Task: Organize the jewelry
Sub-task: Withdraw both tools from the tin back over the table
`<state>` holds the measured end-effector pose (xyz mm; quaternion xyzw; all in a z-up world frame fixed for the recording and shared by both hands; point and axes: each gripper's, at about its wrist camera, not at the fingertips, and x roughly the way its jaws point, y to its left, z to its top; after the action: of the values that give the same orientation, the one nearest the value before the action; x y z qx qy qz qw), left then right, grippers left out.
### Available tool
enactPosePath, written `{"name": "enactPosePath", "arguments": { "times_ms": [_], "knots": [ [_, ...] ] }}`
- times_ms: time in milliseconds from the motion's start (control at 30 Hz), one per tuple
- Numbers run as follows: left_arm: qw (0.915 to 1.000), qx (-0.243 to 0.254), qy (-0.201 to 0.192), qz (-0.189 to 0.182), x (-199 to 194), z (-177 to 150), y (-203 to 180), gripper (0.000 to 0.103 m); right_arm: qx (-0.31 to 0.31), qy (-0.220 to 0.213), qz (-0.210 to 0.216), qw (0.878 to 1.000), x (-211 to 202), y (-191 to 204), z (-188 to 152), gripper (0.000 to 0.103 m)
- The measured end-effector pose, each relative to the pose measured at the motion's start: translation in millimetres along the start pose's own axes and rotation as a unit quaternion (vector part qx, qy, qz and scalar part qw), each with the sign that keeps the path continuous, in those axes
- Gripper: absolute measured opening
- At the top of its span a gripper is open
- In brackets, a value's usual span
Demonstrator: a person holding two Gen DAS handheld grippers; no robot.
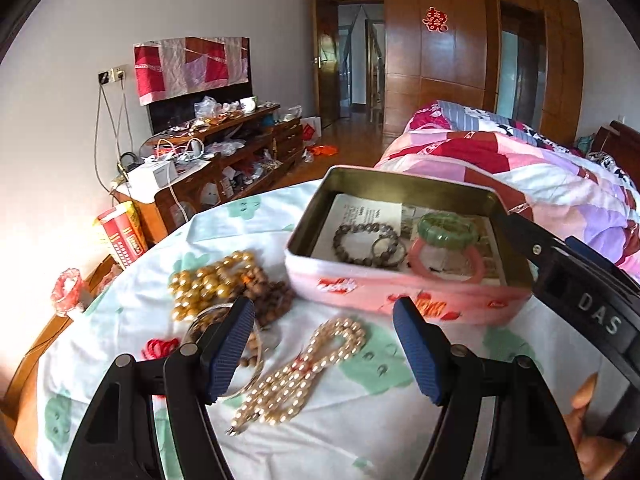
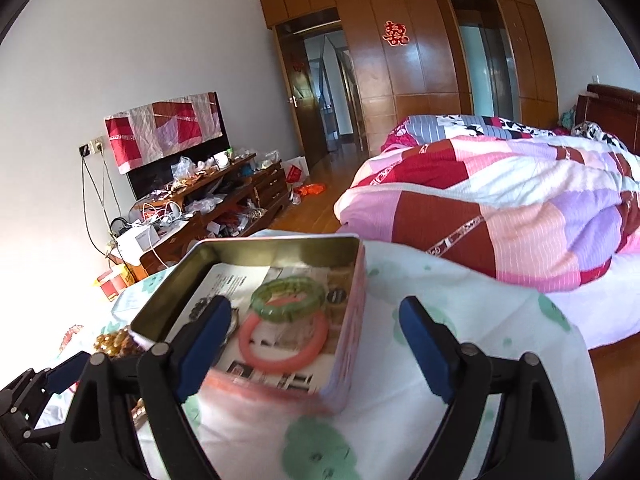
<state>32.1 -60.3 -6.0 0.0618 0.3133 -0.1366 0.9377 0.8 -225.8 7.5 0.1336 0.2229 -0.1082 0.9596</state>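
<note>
With green bangle (image 1: pixel 448 229), pink bangle (image 1: pixel 446 264) and dark beads (image 1: pixel 366 242) already in the tin (image 1: pixel 404 296) at centre frame, the left claw (image 1: pixel 322 350), wide open and empty, hangs over the pearls (image 1: pixel 304 372) at lower centre, probably the next pick, while the right claw (image 2: pixel 316 350), also agape and empty, straddles the tin's corner.

I see the tin (image 1: pixel 404 296) as painted pink metal outside, dull brassy metal inside, lined with printed paper (image 1: pixel 360 216); in it, a glossy green bangle (image 1: pixel 448 231) over a smooth pink one (image 1: pixel 444 266); beside the tin, lustrous pearls (image 1: pixel 312 364) on matt floral cloth (image 1: pixel 340 432).
</note>
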Motion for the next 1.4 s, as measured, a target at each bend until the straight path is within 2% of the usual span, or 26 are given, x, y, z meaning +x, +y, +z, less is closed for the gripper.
{"name": "enactPosePath", "arguments": {
  "times_ms": [200,667,900,1067,1133,1200,1300,1400],
  "knots": [
    [0.9998,0.006,-0.006,0.017,-10.0,-9.7,3.8,0.072,-0.008,0.001,-0.001,1.000,-9.7,9.4,-8.2,0.088],
    [0.9996,-0.005,0.015,0.023,-16.1,-26.3,19.7,0.072,-0.031,-0.007,0.005,0.999,-25.0,28.4,-19.4,0.088],
    [0.9995,-0.009,0.004,0.030,-26.8,-28.8,30.0,0.072,-0.032,-0.007,0.012,0.999,-27.9,31.2,-21.9,0.088],
    [0.9980,-0.046,-0.009,0.042,-37.1,-30.9,63.5,0.072,-0.044,-0.006,0.020,0.999,-30.3,38.5,-24.8,0.088],
    [0.9950,-0.095,-0.001,0.030,-37.9,-32.1,87.7,0.072,-0.049,-0.004,0.025,0.998,-30.4,41.5,-25.9,0.088],
    [0.9902,-0.133,0.014,0.039,-35.0,-34.9,110.0,0.072,-0.054,0.004,0.035,0.998,-29.2,44.5,-26.6,0.088],
    [0.9872,-0.148,0.025,0.054,-34.0,-38.5,130.3,0.072,-0.068,0.010,0.044,0.997,-29.0,51.7,-29.3,0.088],
    [0.9870,-0.137,0.029,0.078,-35.6,-40.9,140.7,0.072,-0.076,0.025,0.055,0.995,-26.0,58.2,-32.0,0.088]
  ]
}}
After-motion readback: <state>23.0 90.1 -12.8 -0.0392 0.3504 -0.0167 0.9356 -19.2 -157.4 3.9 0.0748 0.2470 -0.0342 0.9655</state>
